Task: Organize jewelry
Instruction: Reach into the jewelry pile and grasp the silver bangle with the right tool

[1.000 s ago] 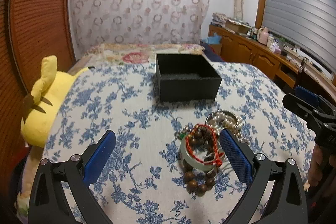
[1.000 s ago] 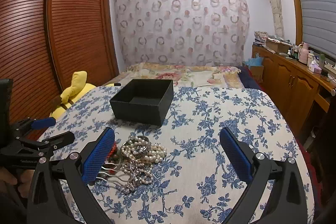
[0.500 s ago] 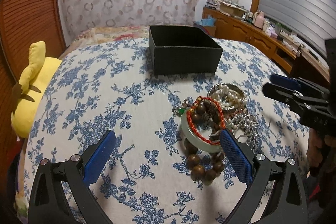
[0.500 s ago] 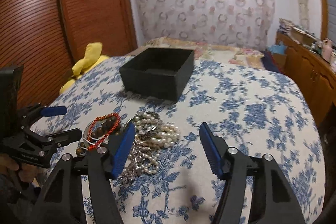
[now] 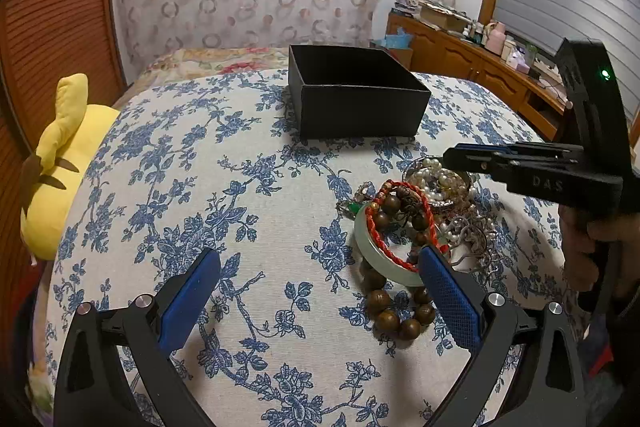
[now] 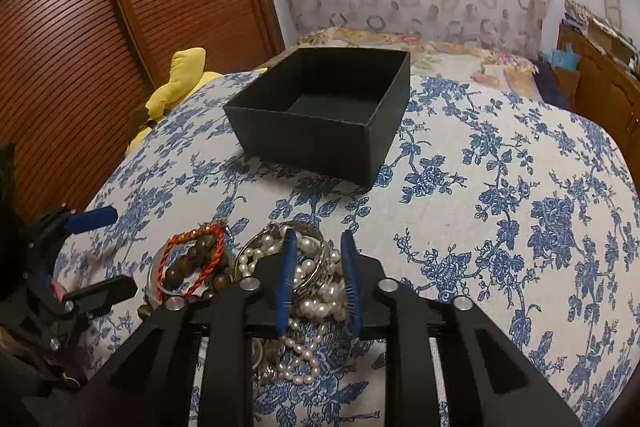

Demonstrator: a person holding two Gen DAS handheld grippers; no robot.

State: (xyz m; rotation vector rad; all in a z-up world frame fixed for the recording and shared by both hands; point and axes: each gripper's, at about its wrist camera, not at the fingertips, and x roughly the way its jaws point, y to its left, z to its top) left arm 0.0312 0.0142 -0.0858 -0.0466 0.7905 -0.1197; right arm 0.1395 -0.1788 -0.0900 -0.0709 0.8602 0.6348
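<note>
Right wrist: narrowed fingers [image 6: 286,271] astride pearl necklace [image 6: 316,291], left gripper [image 5: 320,303] wide.

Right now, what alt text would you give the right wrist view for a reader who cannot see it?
The right hand-held gripper has its blue fingers narrowed around a pile of pearl strands on a blue floral cloth. Left of the pearls lie a red cord bracelet and wooden beads; an empty black box sits beyond.
</note>
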